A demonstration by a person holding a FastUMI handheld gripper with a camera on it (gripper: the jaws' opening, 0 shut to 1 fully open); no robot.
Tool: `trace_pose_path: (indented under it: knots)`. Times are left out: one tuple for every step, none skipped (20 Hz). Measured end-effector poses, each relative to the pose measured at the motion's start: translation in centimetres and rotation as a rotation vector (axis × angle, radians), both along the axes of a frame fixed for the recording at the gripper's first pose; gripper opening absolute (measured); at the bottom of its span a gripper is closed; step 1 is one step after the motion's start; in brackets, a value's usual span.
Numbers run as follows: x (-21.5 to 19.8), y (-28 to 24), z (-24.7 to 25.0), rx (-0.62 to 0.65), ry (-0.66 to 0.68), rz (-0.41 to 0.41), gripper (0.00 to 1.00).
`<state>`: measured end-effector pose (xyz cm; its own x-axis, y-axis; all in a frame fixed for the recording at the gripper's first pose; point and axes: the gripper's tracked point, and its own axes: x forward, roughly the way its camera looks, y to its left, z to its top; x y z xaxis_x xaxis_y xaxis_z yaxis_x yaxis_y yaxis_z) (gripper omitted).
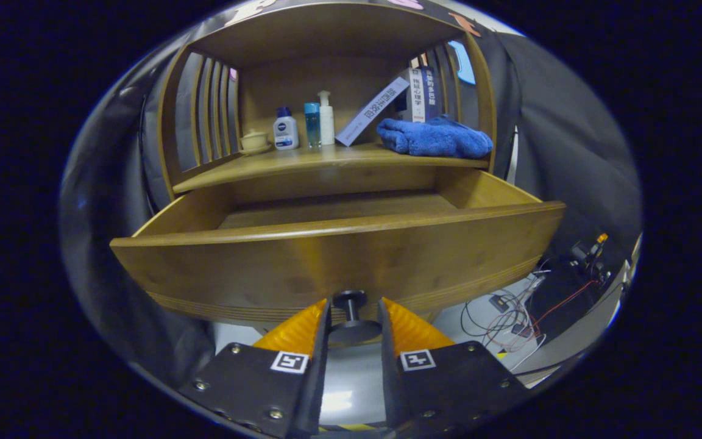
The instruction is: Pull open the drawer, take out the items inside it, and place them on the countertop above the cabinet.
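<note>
The wooden drawer stands pulled out from the cabinet, its front panel just ahead of the gripper; what shows of its floor over the front panel is bare wood, and the near part is hidden behind that panel; the dark round knob on the drawer front sits between the two fingers, which stand close on either side of it, narrowly parted; whether both press on the knob cannot be told from this angle; on the countertop above the drawer lies a folded blue towel to the right, with leaning books behind it; to the left stand a small cream lidded cup, a white bottle with a blue cap, a slim blue bottle and a white pump bottle in a row; loose cables lie on the floor beyond the drawer's right corner.
</note>
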<state>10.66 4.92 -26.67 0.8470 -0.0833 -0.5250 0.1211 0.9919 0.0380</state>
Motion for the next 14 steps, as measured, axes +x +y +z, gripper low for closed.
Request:
trace_pose_path:
  knots:
    - [0.1,0.3,1.4,0.014,-0.037,0.003,0.41]
    - [0.3,0.7,3.0,0.033,-0.082,0.003,0.41]
    - [0.7,1.0,4.8,0.037,-0.123,0.000,0.41]
    - [1.3,1.4,6.5,0.026,-0.151,0.006,0.41]
    - [2.0,1.7,8.5,0.005,-0.166,0.019,0.41]
    - [3.0,1.9,9.5,-0.023,-0.156,0.032,0.41]
    - [3.9,2.0,9.6,-0.040,-0.124,0.035,0.41]
    - [5.5,2.3,9.3,-0.053,-0.079,0.041,0.41]
    - [6.7,2.6,8.9,-0.052,-0.037,0.045,0.41]
    - [8.0,2.8,8.1,-0.059,0.023,0.043,0.41]
    - [9.2,2.8,7.2,-0.071,0.091,0.044,0.41]
    - [10.5,2.9,6.0,-0.092,0.157,0.040,0.41]
    - [11.5,2.8,5.1,-0.105,0.203,0.043,0.41]
    - [12.2,3.0,4.1,-0.113,0.256,0.046,0.41]
